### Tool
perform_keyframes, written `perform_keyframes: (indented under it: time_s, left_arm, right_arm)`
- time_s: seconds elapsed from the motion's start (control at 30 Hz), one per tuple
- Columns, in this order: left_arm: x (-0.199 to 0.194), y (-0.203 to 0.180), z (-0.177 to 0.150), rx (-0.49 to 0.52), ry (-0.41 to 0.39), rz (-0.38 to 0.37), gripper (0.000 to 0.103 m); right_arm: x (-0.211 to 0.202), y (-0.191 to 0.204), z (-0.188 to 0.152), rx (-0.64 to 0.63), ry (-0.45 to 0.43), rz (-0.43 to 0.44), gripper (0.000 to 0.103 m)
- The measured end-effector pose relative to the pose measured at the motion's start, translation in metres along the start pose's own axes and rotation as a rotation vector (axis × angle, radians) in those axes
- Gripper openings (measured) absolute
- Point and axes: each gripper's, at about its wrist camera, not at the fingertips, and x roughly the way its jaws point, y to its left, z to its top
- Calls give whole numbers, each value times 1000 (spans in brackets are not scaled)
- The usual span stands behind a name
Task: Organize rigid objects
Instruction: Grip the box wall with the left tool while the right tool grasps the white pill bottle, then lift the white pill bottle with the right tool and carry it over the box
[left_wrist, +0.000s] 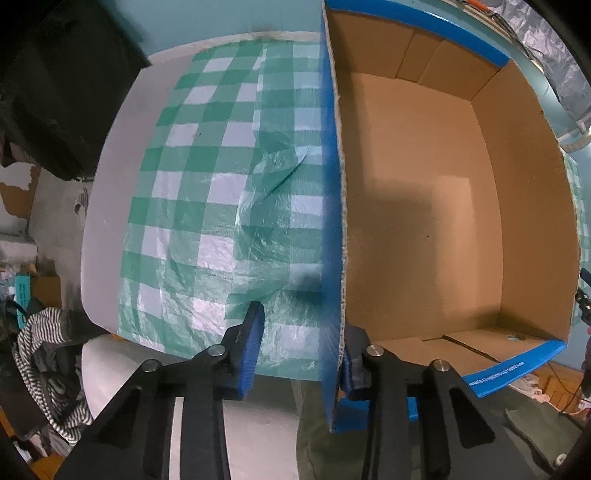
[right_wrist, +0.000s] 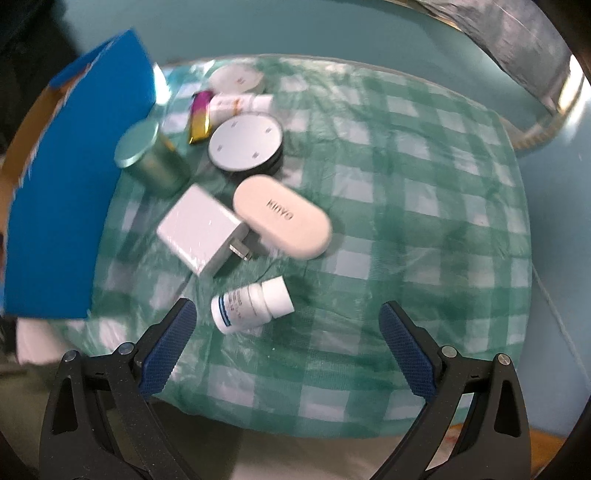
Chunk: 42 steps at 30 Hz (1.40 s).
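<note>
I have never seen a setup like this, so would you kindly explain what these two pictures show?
There is no robot here: a person holds a two-finger gripper in each hand, and each carries a wide-angle camera looking along its fingers. In the left view, the left gripper straddles the wall of an empty cardboard box, apparently pinching it. In the right view, the right gripper is open and holds nothing. On the checked tablecloth lie a white pill bottle, a charger plug, a beige case, a round disc and a green tin.
</note>
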Motion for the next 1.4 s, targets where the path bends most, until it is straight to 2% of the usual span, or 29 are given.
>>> perform_keyframes:
  time_s: [0.27, 0.43, 0.57, 0.63, 0.77, 0.93, 1.1, 1.2, 1.4]
  left_arm:
    - [7, 0, -2, 14, 7, -22, 21]
    - [7, 0, -3, 22, 12, -32, 20]
    - [6, -2, -2, 39, 7, -53, 20]
    - [5, -4, -4, 43, 4, -61, 20]
    - [9, 5, -5, 38, 4, -83, 20]
    - [10, 9, -3, 34, 7, -80, 20]
    - [5, 10, -6, 52, -18, -80, 19]
    - [-1, 5, -9, 54, -26, -81, 16]
    - [-3, 2, -10, 85, -25, -78, 15]
  right_arm:
    - [17, 12, -2, -115, 41, -1, 93]
    - [27, 17, -4, -145, 58, 4, 82]
    - [27, 18, -4, -156, 54, -2, 78]
    - [27, 17, -4, -158, 56, 1, 70]
    - [32, 15, 2, -158, 40, 1, 64]
    - [25, 18, -2, -135, 34, 3, 51]
    - [26, 15, 7, -96, 32, -8, 50]
    - [23, 10, 11, -49, 29, 3, 50]
    - [12, 4, 20, 44, 14, 30, 50]
